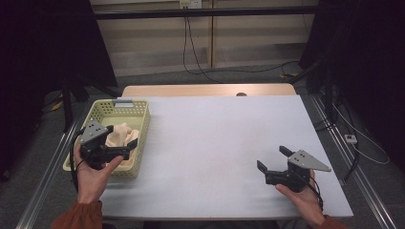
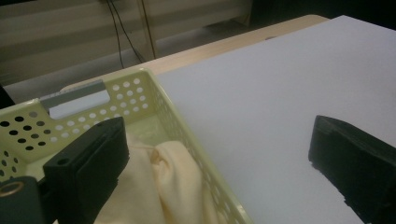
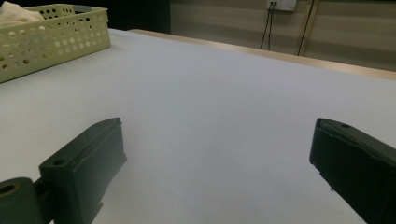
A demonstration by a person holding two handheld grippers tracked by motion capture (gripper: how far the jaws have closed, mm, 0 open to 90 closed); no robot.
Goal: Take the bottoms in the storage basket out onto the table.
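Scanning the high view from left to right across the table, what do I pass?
Yellow basket with the cream cloth inside and the left gripper held open over it → bare white table top → right gripper, open above the table.

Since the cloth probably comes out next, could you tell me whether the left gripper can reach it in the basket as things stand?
Probably yes. The left gripper hangs open over the basket, one jaw above the cloth, the other beyond the rim. Nothing covers the cloth.
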